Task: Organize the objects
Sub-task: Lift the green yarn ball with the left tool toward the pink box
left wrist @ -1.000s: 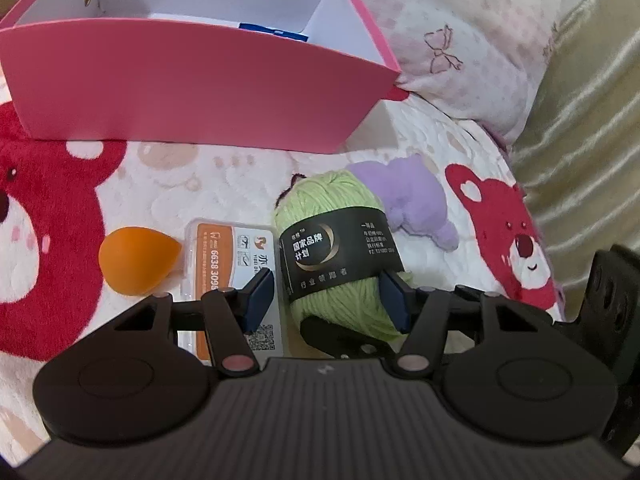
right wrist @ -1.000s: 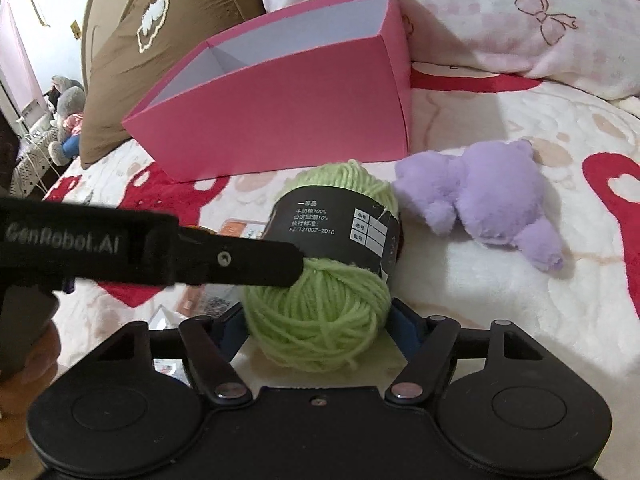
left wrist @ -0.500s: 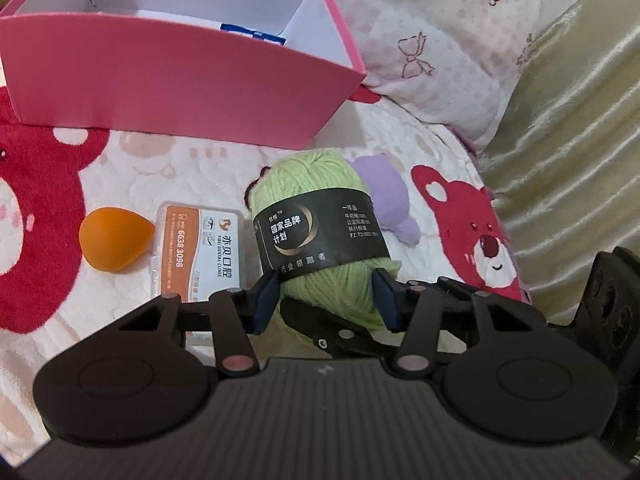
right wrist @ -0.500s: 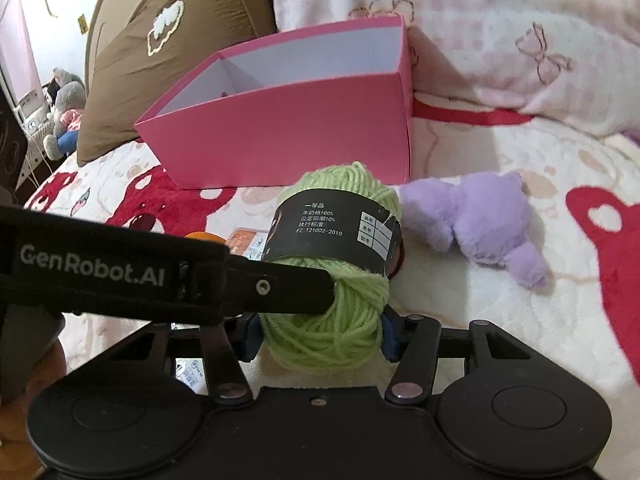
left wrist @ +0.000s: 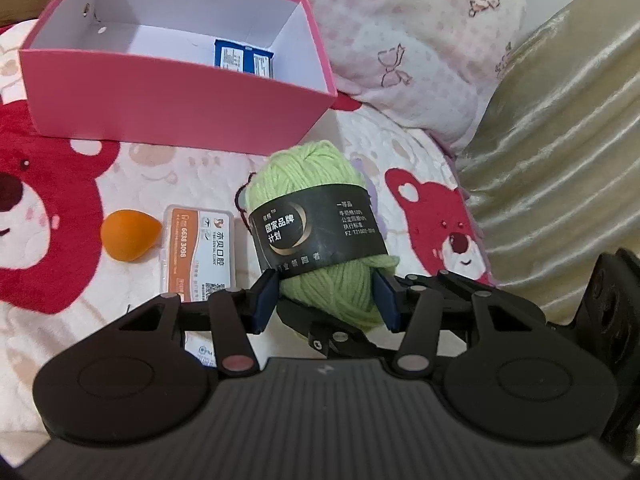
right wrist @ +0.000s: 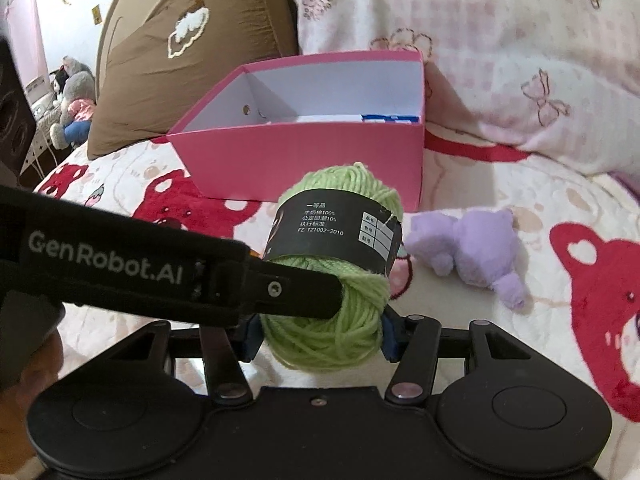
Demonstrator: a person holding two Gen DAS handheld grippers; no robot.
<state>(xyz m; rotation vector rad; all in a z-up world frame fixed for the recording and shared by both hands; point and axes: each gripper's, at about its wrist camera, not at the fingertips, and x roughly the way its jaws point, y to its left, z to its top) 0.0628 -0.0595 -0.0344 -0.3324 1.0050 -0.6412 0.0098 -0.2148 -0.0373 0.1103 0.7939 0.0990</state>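
A light green yarn ball [left wrist: 316, 216] with a black paper band hangs just above the bear-print blanket, held from two sides. My left gripper [left wrist: 326, 300] is shut on its lower end, blue pads pressed into the wool. My right gripper [right wrist: 320, 338] is shut on the same end of the yarn ball [right wrist: 336, 280]. The left gripper's black finger crosses the right wrist view from the left. Beyond the yarn stands an open pink box [left wrist: 160, 108] with a blue packet [left wrist: 244, 58] inside. The pink box [right wrist: 304, 160] also shows in the right wrist view.
An orange teardrop sponge [left wrist: 128, 234] and a clear case with an orange card [left wrist: 200, 252] lie left of the yarn. A purple plush toy [right wrist: 472, 244] lies to its right. Pink pillows [right wrist: 520, 60] and a brown cushion [right wrist: 180, 48] back the box.
Both grippers closed onto the yarn ball and rose with it. The box now sits lower in both views and its inside shows more.
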